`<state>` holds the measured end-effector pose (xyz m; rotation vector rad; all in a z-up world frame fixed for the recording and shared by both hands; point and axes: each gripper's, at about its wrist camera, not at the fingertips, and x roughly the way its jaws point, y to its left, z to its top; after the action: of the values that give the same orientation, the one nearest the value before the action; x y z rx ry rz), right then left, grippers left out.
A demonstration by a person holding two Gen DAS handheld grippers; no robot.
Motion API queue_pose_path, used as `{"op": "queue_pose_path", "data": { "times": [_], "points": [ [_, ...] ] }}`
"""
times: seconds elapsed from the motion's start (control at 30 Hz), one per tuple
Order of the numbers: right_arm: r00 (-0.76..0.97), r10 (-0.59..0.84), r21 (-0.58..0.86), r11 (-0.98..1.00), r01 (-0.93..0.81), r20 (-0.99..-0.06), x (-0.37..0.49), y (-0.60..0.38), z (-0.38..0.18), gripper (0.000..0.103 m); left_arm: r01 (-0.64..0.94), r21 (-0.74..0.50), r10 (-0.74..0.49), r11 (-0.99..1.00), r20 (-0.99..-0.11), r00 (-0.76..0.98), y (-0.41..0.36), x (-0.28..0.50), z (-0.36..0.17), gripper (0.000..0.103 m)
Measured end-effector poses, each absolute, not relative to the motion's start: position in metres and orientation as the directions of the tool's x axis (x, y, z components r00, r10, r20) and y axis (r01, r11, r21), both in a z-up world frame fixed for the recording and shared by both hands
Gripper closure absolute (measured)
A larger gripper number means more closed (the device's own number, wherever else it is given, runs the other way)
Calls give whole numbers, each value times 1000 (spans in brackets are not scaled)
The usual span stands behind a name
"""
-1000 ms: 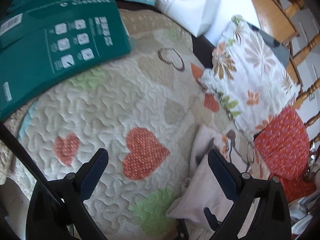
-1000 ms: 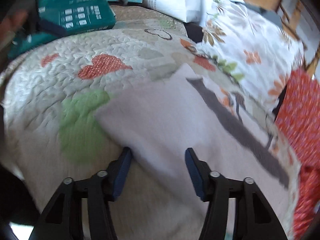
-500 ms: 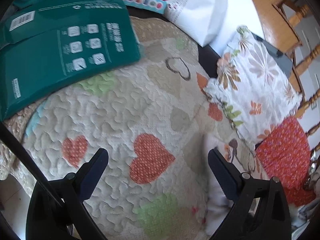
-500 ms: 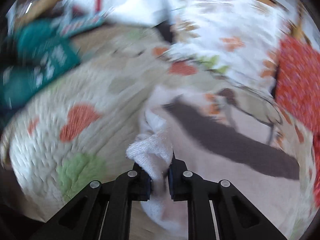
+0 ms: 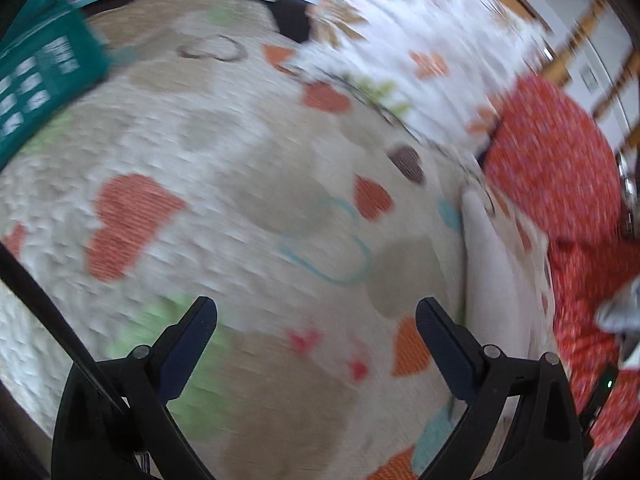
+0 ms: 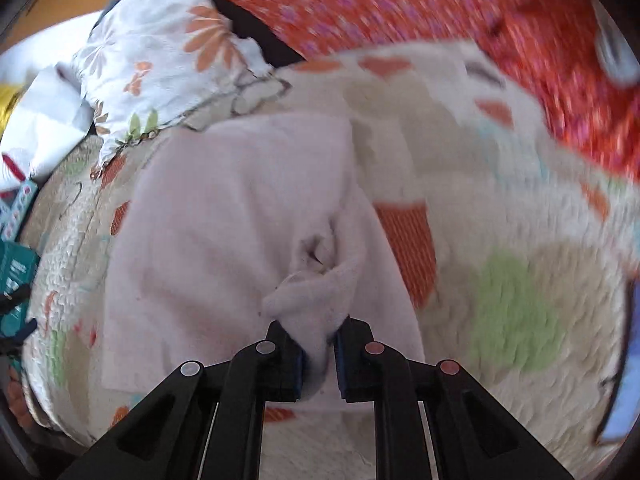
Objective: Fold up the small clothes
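Right gripper (image 6: 318, 354): jaws have just been closing and are now clamped on a bunched fold of the pale pink garment (image 6: 224, 216). A second ago the cloth lay flat between parted jaws; now a puckered ridge is drawn up at the pinch, and the garment is seen turned round against the quilt (image 6: 500, 184). This is read as the start of a fold, one edge taken up to be carried over the rest.

Left gripper (image 5: 316, 320): jaws stand wide apart, nothing between them. The ground beneath it has changed since a second ago: the garment, then at its right finger, is now only a pale strip (image 5: 488, 264) off to the right of the jaws. Heavy blur is noted in both views.

Garment: lies mostly flat on the quilt, near the floral pillow (image 6: 160, 52), only the pinched part lifted. Thin, soft knit, matte, limp; it creases readily at the grip.

Quilt: stitched, pebbly relief, cream ground with orange, green and outline hearts.

Red patterned cloth (image 5: 560, 184): lies at the quilt's far edge. Teal package (image 5: 40, 80): flat, printed, glossy, at the quilt's other margin.
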<state>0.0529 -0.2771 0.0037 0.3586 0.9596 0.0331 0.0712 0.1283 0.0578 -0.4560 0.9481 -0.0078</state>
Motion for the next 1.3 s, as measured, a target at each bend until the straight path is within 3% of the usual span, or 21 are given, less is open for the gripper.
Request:
{"op": "queue_pose_path", "data": {
  "times": [0.2,0.37,0.5,0.73,0.83,0.93,1.0,1.13,1.3],
  "points": [
    [570,183,268,961,69,-801,46,-274,3,90,-12,-342,-278,940,-783,556,52,69,50,4],
    [586,142,274,951,142,-798,32,-304,13,70,110,-317,-322,942,-767,554,6,65,52,4],
    [675,54,259,943,207,-736,17,-327,41,69,168,-311,-351,935,-760,546,-21,68,53,4],
    [643,318,439,898,32,-697,49,-307,42,73,153,-291,-327,944,-879,346,-58,80,1,4],
    [560,405,485,875,-7,-723,68,-293,16,74,214,-180,-254,960,-880,402,-74,71,3,4],
    [529,218,338,930,142,-820,75,-307,-9,76,241,-156,-247,958,-877,413,-77,65,2,3],
    [534,172,334,916,224,-828,73,-327,-16,63,253,-162,-257,954,-875,410,-75,64,3,3],
    [608,62,287,916,281,-791,63,-343,4,64,260,-199,-291,945,-873,392,-67,66,4,3],
    [706,105,358,907,220,-700,52,-338,30,64,269,-340,-424,901,-821,382,-51,60,26,3]
  ]
}}
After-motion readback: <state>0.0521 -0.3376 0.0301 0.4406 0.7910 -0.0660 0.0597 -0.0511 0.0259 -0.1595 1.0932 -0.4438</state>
